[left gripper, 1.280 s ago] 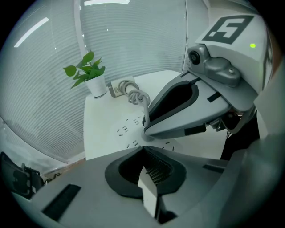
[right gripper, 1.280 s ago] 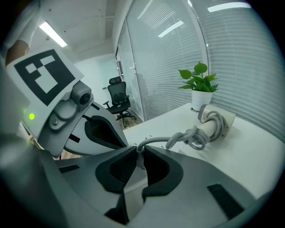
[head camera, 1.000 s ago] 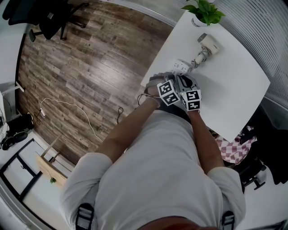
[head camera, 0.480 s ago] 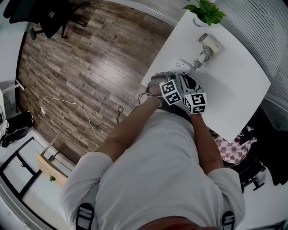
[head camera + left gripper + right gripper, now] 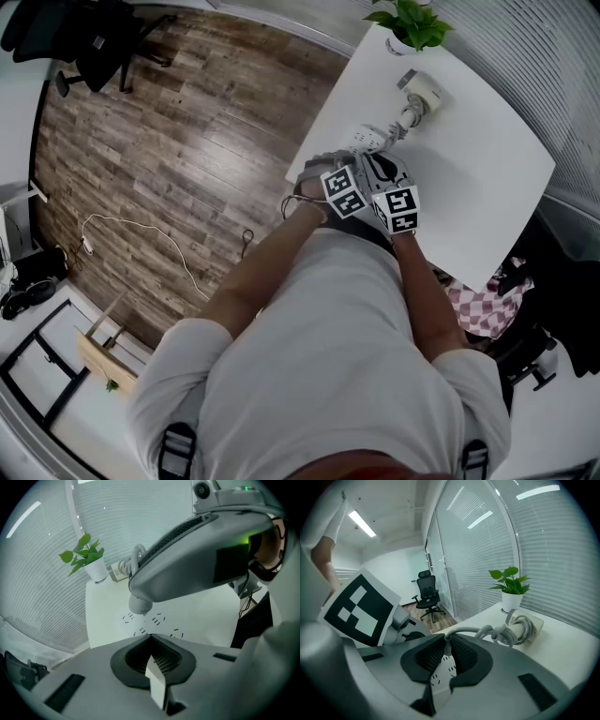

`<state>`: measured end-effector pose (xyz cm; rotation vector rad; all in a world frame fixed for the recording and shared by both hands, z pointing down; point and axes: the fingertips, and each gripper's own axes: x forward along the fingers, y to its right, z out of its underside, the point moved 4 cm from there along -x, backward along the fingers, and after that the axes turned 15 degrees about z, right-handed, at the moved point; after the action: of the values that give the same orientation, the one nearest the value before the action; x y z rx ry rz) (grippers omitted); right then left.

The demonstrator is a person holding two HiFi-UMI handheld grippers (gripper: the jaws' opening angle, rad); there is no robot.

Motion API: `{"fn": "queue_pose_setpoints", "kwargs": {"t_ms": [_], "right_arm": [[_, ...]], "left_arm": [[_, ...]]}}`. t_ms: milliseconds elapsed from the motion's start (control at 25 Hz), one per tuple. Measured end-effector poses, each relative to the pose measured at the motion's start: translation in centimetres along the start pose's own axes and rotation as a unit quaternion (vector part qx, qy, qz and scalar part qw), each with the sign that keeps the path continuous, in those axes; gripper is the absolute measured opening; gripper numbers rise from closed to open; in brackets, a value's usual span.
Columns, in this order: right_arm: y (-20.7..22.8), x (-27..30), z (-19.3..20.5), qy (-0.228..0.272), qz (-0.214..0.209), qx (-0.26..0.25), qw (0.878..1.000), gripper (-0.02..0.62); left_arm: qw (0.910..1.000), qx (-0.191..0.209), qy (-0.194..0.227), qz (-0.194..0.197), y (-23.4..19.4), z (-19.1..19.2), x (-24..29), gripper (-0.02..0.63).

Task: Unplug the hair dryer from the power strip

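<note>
Left tongs (image 5: pixel 151 638) steeply down, pinching power strip (image 5: pixel 157 621) | right tongs (image 5: pixel 448 640) tilted down, pinching cord (image 5: pixel 471 630)

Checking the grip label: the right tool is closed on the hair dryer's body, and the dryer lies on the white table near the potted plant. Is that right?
Not quite. The right tool is closed on the dryer's white cord, not its body, as the right gripper view shows. The hair dryer does lie on the white table near the potted plant.
</note>
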<state>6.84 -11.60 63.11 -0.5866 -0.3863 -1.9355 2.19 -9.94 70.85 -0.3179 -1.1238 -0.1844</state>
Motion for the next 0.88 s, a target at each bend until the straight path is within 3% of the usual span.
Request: {"fn": "queue_pose_setpoints", "kwargs": {"t_ms": [520, 880], "right_arm": [[0.6, -1.4, 1.2, -0.017, -0.004, -0.006, 1.0, 0.064], [3.7, -3.6, 3.5, -0.04, 0.031, 0.007, 0.999, 0.064]], "left_arm": [[0.9999, 0.009, 0.0, 0.01, 0.0, 0.1, -0.1, 0.029], [0.9997, 0.017, -0.002, 0.015, -0.1, 0.2, -0.2, 0.029]]}}
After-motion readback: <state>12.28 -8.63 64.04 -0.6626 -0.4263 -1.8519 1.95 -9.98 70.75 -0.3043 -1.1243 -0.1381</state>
